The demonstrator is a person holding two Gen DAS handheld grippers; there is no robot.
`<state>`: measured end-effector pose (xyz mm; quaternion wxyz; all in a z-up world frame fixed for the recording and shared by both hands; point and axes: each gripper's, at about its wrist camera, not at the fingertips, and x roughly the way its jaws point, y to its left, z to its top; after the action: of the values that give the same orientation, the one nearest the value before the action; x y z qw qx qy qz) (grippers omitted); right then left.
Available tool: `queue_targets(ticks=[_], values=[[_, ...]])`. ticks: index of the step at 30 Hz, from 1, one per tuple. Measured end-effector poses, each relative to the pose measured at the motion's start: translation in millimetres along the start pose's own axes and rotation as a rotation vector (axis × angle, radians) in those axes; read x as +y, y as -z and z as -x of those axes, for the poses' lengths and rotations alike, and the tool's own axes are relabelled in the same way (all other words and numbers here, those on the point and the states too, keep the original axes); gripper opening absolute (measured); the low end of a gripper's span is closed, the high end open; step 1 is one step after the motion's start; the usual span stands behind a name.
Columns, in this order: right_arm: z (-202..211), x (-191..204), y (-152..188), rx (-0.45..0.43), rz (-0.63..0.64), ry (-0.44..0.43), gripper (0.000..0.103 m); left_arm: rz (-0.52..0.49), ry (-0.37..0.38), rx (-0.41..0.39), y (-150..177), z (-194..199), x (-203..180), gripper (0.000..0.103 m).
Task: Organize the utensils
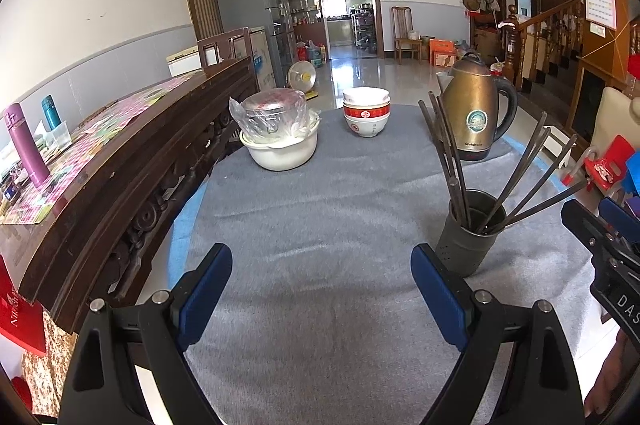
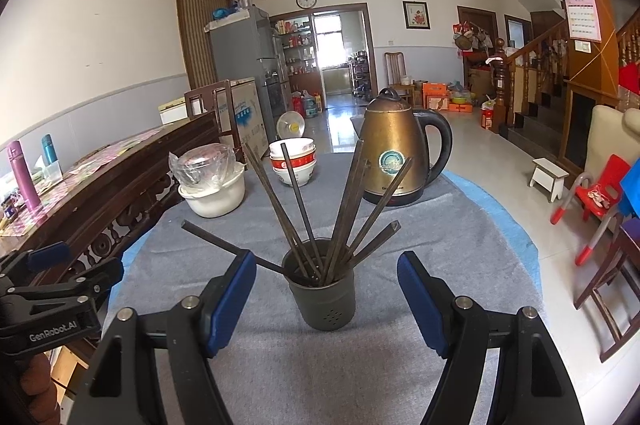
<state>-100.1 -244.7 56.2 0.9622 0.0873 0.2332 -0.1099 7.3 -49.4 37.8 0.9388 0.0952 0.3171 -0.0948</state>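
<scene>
Blue pads of the right hand-held gripper stand wide apart, released and grasping nothing, with the holder sitting between them, just ahead of the tips and touching neither. That dark round holder stands upright on the grey cloth that covers the surface, toward its near right part. Chopsticks fill it, tips down and square ends up, fanned out: most lean away toward the far edge, one tilts low toward the left, its upper end just above the left pad, and another tilts low toward the right.

From the left wrist view, the left hand-held gripper is also released, its blue pads spread over bare cloth and holding nothing. The holder lies just beyond its right pad, to the right and beside it, not between the fingers. Chopsticks there splay in two groups, one leaning left and away, the other leaning right toward the right hand-held gripper at the picture's right edge.

Along the far edge stand a white pot with a plastic-wrapped lid, stacked bowls, and a bronze kettle, all well apart from both grippers. A dark wooden table runs beside the left edge.
</scene>
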Motion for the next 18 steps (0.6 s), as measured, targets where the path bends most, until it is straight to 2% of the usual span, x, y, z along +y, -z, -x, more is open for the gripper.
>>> queue_targets(ticks=[18], values=[[3.3, 5.2, 0.2, -0.01, 0.011, 0.015, 0.076, 0.006, 0.016, -0.01, -0.9, 3.5, 5.7, 0.091]])
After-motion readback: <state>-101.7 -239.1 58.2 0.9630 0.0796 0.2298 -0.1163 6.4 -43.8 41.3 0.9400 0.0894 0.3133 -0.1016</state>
